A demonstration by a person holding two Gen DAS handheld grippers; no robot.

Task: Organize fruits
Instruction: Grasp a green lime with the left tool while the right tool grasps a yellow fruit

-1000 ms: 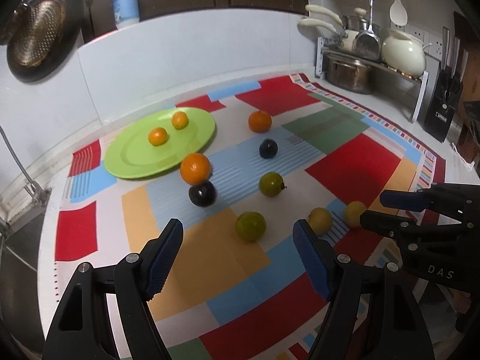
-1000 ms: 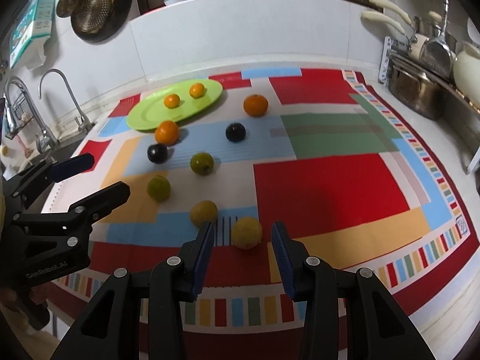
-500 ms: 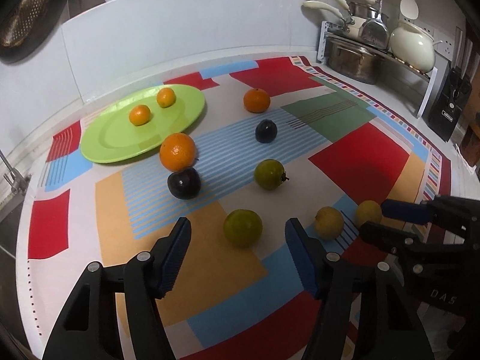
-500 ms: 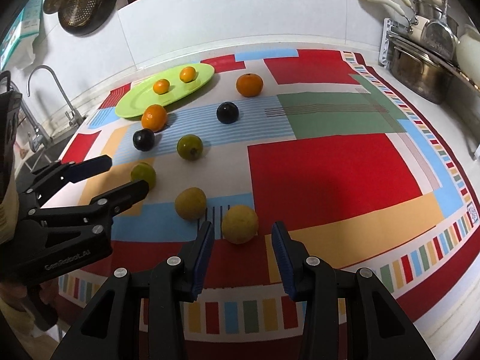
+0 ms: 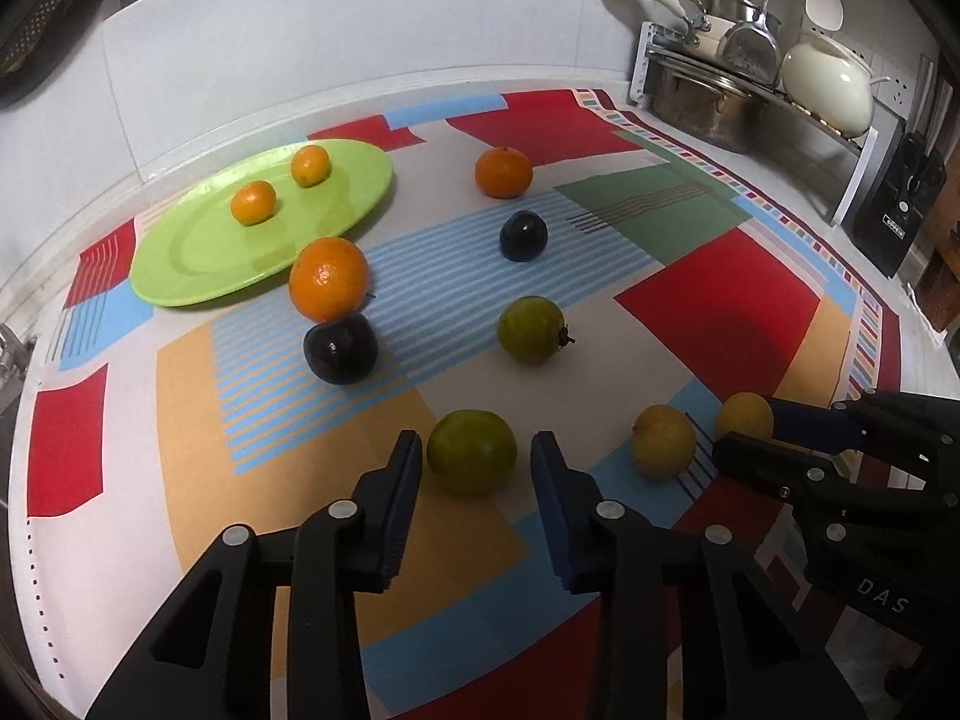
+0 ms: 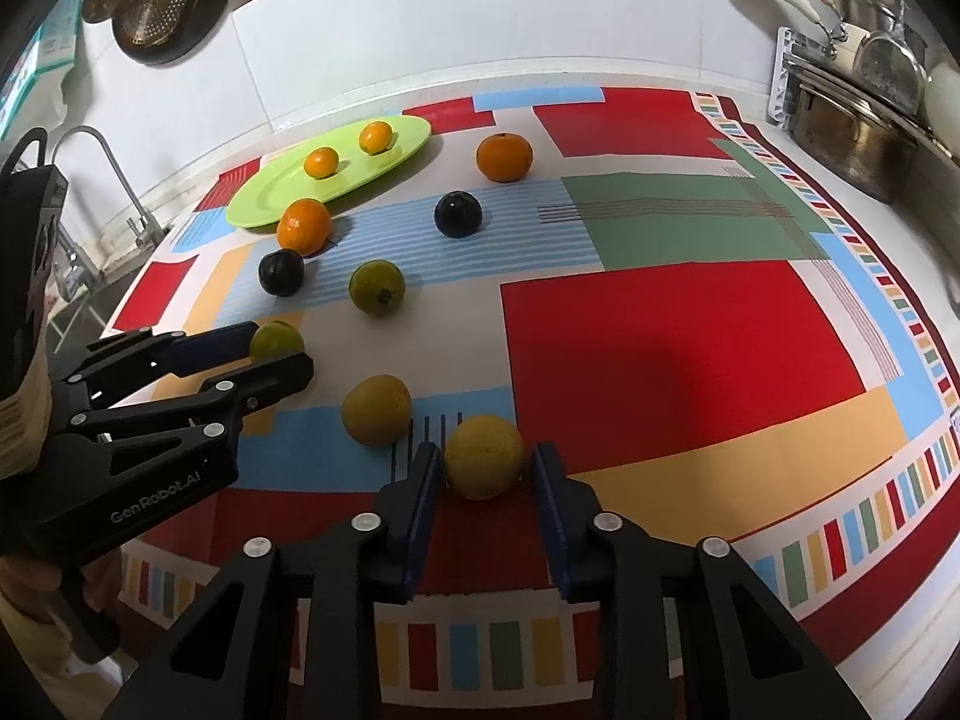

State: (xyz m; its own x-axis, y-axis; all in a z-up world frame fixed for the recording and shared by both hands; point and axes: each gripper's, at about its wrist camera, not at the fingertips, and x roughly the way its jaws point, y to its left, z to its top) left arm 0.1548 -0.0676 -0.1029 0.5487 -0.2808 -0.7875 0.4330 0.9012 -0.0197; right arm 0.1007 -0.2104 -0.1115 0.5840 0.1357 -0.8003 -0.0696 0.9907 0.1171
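My left gripper point(image 5: 474, 456) is open, its jaws either side of a green fruit point(image 5: 471, 450) on the patchwork mat. My right gripper point(image 6: 485, 461) is open, its jaws close around a yellow fruit point(image 6: 483, 456), small gaps showing. A second yellow fruit point(image 6: 376, 409) lies just left of it. A green plate point(image 5: 204, 246) at the back left holds two small oranges point(image 5: 254, 202). Loose on the mat are two larger oranges point(image 5: 328, 279), two dark plums point(image 5: 340, 348) and another green fruit point(image 5: 531, 329).
A rack with pots and a cream kettle point(image 5: 828, 84) stands at the back right, beside a black knife block point(image 5: 897, 216). A sink tap point(image 6: 114, 180) is off the mat's left edge. A white backsplash runs behind the plate.
Both grippers moved forward and down. The left jaws narrowed and now flank the green fruit. The right jaws now sit around the yellow fruit.
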